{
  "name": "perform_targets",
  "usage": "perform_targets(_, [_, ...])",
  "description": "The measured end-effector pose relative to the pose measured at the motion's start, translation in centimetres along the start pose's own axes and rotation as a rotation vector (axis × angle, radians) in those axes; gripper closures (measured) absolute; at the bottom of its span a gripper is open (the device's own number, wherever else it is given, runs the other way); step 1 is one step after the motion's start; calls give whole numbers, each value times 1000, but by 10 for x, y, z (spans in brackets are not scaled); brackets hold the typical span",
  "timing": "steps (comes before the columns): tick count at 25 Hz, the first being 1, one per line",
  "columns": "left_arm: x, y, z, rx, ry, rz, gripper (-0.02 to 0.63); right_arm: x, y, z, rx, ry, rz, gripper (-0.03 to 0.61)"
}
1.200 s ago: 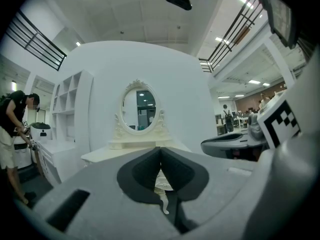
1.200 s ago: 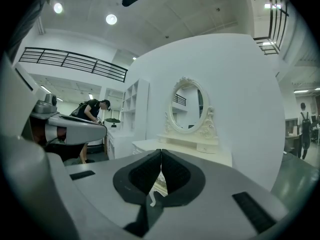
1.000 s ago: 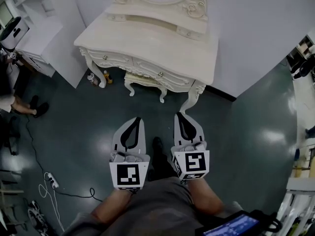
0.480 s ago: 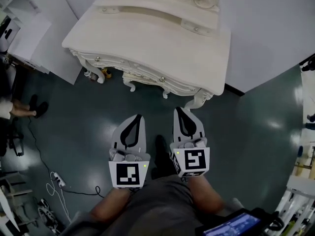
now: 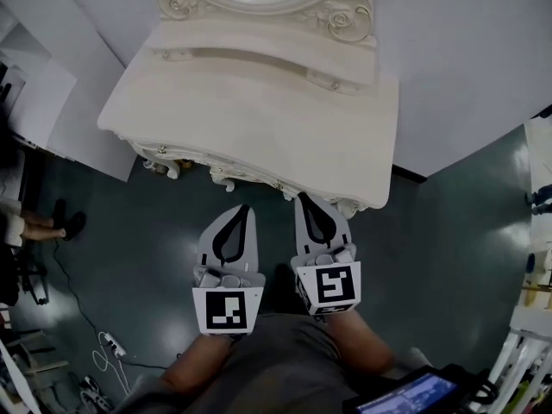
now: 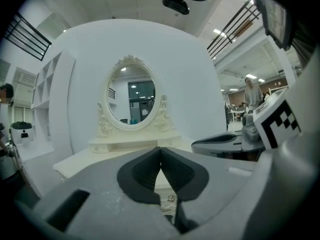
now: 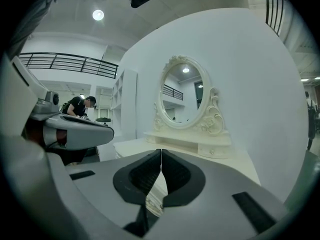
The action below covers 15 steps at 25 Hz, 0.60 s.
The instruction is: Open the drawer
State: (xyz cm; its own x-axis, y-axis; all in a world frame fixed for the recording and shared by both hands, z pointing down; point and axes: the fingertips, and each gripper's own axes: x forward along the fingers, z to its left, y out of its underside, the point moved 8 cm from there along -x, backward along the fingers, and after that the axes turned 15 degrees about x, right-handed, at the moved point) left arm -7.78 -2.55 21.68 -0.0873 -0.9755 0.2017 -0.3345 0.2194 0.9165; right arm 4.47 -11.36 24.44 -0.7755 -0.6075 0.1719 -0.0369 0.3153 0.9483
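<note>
Nothing of the task is done yet, as far as the views show. The drawer [image 6: 165, 189] sits in the front apron of the bench [image 5: 259, 110], a cream carved dressing table with an oval mirror [image 6: 131, 95] at its far side. From the head view the overhanging top hides nearly all of the drawer. In the left gripper view only a sliver of its pale front and a small knob [image 6: 171, 198] show. It looks fully pushed in.

The left hand-held gripper [image 5: 240, 207] and the right hand-held gripper [image 5: 302, 198] are side by side over the dark green floor [image 5: 129, 231], just short of the bench's near edge. Both have their jaws pressed together with nothing between them. Neither touches the bench.

Still to come, in my judgement: reaching the knob, parting a pair of jaws to take it, and pulling.

The drawer's front faces the near side, toward the person. Its long axis runs left to right along the bench's front edge, slanting a little nearer at the right. It should slide out toward the near side.
</note>
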Motion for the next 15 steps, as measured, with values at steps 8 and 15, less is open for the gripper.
perform_targets(8, [41,10,43,2,88,-34,598,44,-12,2,-12,96,-36,565])
perform_targets(15, [73,43,70,-4,235,-30,598,76,11,-5,38,263,-15,565])
